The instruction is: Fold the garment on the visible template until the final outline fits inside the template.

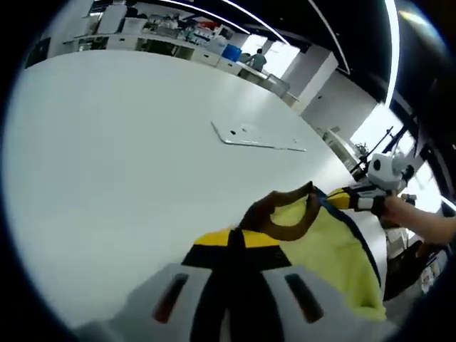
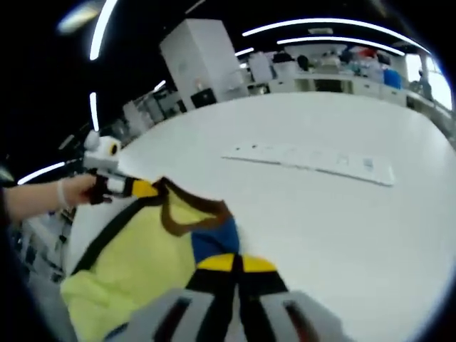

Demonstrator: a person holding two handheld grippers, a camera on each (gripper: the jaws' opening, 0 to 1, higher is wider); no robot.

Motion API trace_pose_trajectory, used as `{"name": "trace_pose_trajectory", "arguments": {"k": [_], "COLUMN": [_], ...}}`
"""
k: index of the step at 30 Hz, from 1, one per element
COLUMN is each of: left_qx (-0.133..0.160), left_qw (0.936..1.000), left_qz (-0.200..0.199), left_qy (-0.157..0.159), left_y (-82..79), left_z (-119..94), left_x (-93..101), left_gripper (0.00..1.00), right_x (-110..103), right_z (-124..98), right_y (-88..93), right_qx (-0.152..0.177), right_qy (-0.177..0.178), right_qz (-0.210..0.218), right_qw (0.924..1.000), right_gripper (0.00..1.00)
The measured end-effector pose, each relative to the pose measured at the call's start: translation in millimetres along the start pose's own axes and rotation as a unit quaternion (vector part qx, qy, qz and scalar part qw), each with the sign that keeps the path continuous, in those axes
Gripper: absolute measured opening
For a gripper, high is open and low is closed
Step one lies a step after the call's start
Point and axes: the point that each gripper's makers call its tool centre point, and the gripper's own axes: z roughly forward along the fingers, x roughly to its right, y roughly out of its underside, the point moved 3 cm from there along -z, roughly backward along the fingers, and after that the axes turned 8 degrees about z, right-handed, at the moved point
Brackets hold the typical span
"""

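Surface [image 1: 107, 157] is a broad white top, and it carries every item. Template [image 1: 256, 137] is a flat, pale sheet lying on the surface, well beyond the garment and apart from it; in the right gripper view the template [image 2: 313, 162] runs as a long strip across the middle distance, its long axis roughly parallel to the line between the two tools.

Garment [image 1: 331, 253] is yellow with a brown collar and a dark trim line. It is held up by its neck edge, stretched between the two tools, and its body hangs down toward the near edge of the surface. In the right gripper view the garment [image 2: 135, 246] also shows a blue patch just beside the collar.

Left tool [image 1: 235, 246] has its jaws pressed together on the garment at the collar. The same tool appears in the right gripper view [image 2: 132, 189], gripped by a hand [image 2: 75, 192].

Right tool [image 2: 231, 267] has its jaws pressed together on the garment at the blue patch by the collar. It appears in the left gripper view [image 1: 356, 199].

Judgement: the garment is not yet on the template. The template lies ahead of both tools, at similar range from each, so both must carry the stretched edge forward together.
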Motion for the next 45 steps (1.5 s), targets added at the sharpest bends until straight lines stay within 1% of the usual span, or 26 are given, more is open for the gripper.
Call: {"name": "trace_pose_trajectory", "arguments": {"k": [2, 3, 5, 8, 14, 16, 17, 19, 20, 21, 23, 27, 29, 30, 33, 35, 36, 37, 38, 39, 40, 41, 43, 45], "left_qx": [0.001, 0.005, 0.007, 0.009, 0.022, 0.026, 0.028, 0.032, 0.035, 0.036, 0.04, 0.042, 0.046, 0.045, 0.046, 0.045, 0.044, 0.039, 0.031, 0.031, 0.029, 0.031, 0.031, 0.033], "left_qw": [1.0, 0.9999, 0.9999, 0.9998, 0.9983, 0.9979, 0.9979, 0.998, 0.9979, 0.9979, 0.9976, 0.9976, 0.9973, 0.9973, 0.9972, 0.9968, 0.9959, 0.9958, 0.996, 0.9959, 0.9959, 0.9959, 0.996, 0.996], "left_qz": [0.003, 0.008, 0.008, 0.008, 0.03, 0.038, 0.04, 0.041, 0.035, 0.035, 0.039, 0.039, 0.041, 0.042, 0.044, 0.052, 0.069, 0.076, 0.08, 0.08, 0.081, 0.081, 0.079, 0.078], "left_qy": [0.006, 0.008, 0.013, 0.014, 0.044, 0.046, 0.042, 0.037, 0.041, 0.04, 0.041, 0.038, 0.04, 0.04, 0.039, 0.04, 0.039, 0.033, 0.026, 0.026, 0.027, 0.027, 0.028, 0.027], "left_y": [-1.0, -2.6, -3.6, -4.3, -7.8, -8.3, -8.4, -7.7, -7.4, -7.0, -6.0, -3.1, -1.7, -0.5, 1.5, 2.6, 3.7, 5.9, 8.9, 9.8, 11.0, 11.1, 11.4, 12.4], "left_z": [-1.5, -3.3, -7.3, -12.4, -29.0, -35.5, -37.9, -43.6, -47.0, -49.1, -55.6, -68.8, -77.1, -80.2, -92.4, -98.5, -103.1, -106.2, -110.2, -112.4, -117.4, -121.7, -126.1, -133.1], "left_x": [3.2, 5.4, 8.9, 11.7, 34.5, 41.0, 42.2, 45.8, 50.0, 52.1, 60.3, 73.7, 81.2, 83.2, 87.1, 90.2, 92.2, 93.0, 93.6, 95.1, 95.8, 97.4, 97.9, 99.6], "left_gripper": [0.1, 0.14, 0.16, 0.23, 0.4, 0.46, 0.48, 0.52, 0.54, 0.57, 0.62, 0.67, 0.69, 0.7, 0.77, 0.81, 0.84, 0.88, 0.94, 0.99, 0.98, 0.99, 0.99, 0.99], "right_x": [-3.2, -4.4, -5.7, -10.3, -17.8, -24.5, -27.1, -29.1, -37.0, -40.9, -46.8, -62.2, -67.9, -73.8, -79.3, -83.4, -86.3, -88.6, -91.3, -92.0, -91.8, -91.6, -95.0, -95.1], "right_z": [-1.7, -2.8, -3.8, -8.4, -22.2, -30.6, -33.6, -34.4, -38.3, -40.2, -43.8, -55.7, -60.4, -65.3, -71.4, -77.6, -80.9, -84.1, -87.7, -89.9, -89.9, -92.8, -102.5, -107.5], "right_y": [-1.1, -1.6, -2.8, -3.5, 0.4, 4.6, 8.4, 13.1, 22.6, 27.1, 30.9, 37.5, 39.9, 42.8, 45.3, 50.8, 54.1, 56.7, 59.7, 61.6, 61.7, 63.8, 71.5, 74.6], "right_qx": [0.003, 0.004, 0.008, 0.009, 0.014, 0.014, 0.01, 0.004, -0.002, -0.008, -0.011, -0.018, -0.024, -0.027, -0.032, -0.039, -0.04, -0.041, -0.042, -0.042, -0.041, -0.04, -0.037, -0.033], "right_qy": [-0.002, -0.003, -0.007, -0.01, -0.013, -0.015, -0.014, -0.019, -0.018, -0.02, -0.022, -0.021, -0.025, -0.026, -0.029, -0.031, -0.032, -0.032, -0.031, -0.03, -0.03, -0.025, -0.023, -0.022], "right_qz": [-0.006, -0.006, -0.005, -0.013, -0.033, -0.041, -0.043, -0.046, -0.048, -0.051, -0.053, -0.059, -0.064, -0.07, -0.074, -0.071, -0.072, -0.072, -0.072, -0.072, -0.072, -0.074, -0.075, -0.065], "right_qw": [1.0, 1.0, 0.9999, 0.9998, 0.9993, 0.9989, 0.9989, 0.9987, 0.9987, 0.9985, 0.9983, 0.9979, 0.9973, 0.9968, 0.9964, 0.9962, 0.9961, 0.996, 0.9961, 0.9961, 0.9961, 0.9961, 0.9963, 0.9971], "right_gripper": [0.01, 0.04, 0.08, 0.16, 0.31, 0.36, 0.37, 0.41, 0.44, 0.48, 0.54, 0.63, 0.69, 0.71, 0.78, 0.85, 0.88, 0.91, 0.93, 0.93, 0.92, 0.91, 0.93, 0.94]}}
